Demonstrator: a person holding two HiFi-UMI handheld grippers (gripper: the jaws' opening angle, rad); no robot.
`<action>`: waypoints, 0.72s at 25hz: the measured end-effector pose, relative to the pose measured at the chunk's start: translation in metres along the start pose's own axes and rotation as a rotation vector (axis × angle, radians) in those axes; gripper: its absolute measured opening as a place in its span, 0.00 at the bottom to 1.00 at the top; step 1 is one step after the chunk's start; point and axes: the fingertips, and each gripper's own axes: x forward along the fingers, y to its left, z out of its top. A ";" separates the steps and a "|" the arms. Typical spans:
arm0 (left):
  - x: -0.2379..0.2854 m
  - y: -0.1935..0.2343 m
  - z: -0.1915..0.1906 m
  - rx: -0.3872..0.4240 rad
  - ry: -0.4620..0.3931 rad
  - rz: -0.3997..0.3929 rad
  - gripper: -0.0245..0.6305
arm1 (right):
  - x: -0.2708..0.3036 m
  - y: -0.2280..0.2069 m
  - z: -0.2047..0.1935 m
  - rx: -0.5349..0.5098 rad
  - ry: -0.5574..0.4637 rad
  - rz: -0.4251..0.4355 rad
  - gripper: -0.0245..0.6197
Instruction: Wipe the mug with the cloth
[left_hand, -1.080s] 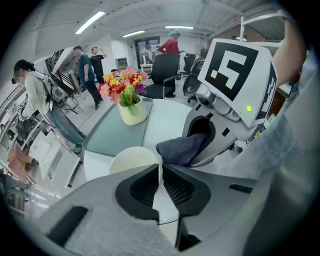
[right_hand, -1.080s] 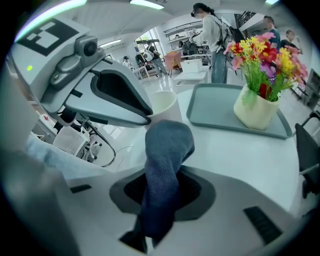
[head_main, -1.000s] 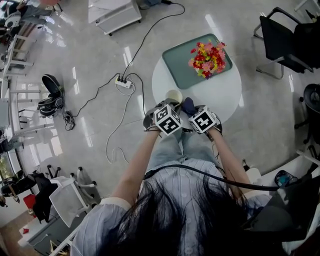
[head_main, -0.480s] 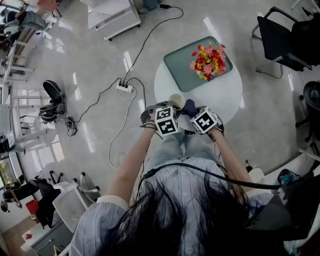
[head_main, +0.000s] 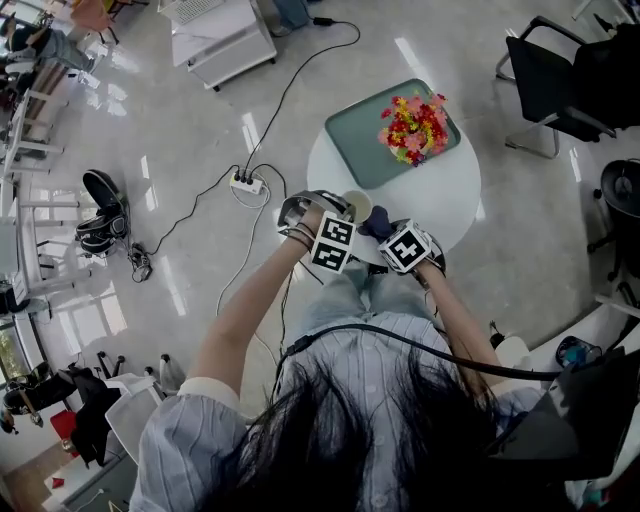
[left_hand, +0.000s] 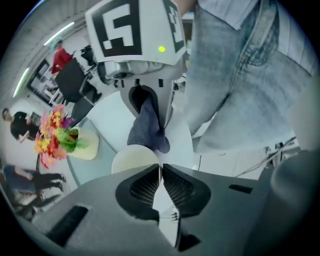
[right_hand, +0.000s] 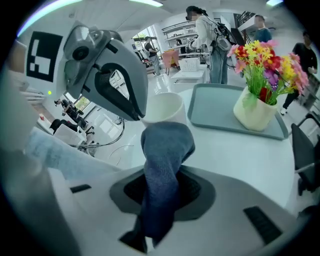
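Person seen from above, leaning over the near edge of a round white table (head_main: 452, 196), with a claw in each hand held close together. The left claw (left_hand: 161, 169) was clenched on the thin wall of a cream mug (right_hand: 163, 107), its two pads pressed almost together with only a white strip of the mug between them. The mug sat at the table's near left edge; whether it rested on the surface or hung just above it could not be told. The right claw (right_hand: 162, 189) was grasping a dark blue cloth (right_hand: 167, 146), which rose from between its pads in a thick fold. The top of that fold pressed against the mug's side just under the rim, on the mug's right. On the far half of the table lay a teal tray (head_main: 358, 150), and on the tray's right part stood a pale vase (right_hand: 255, 113) filled with red, yellow and pink flowers (head_main: 413, 124), well apart from the mug. On the grey floor to the left of the table lay a white power strip (head_main: 245, 183) with dark cables running off it.
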 end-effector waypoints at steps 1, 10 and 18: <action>0.000 0.000 -0.003 0.076 0.032 -0.003 0.09 | 0.000 0.001 0.000 -0.005 -0.002 -0.002 0.20; 0.005 0.002 -0.019 0.451 0.171 0.005 0.09 | -0.003 -0.003 0.003 0.003 0.010 -0.023 0.20; -0.004 0.007 -0.006 0.114 0.054 0.045 0.10 | -0.005 -0.007 -0.007 0.046 0.022 -0.030 0.20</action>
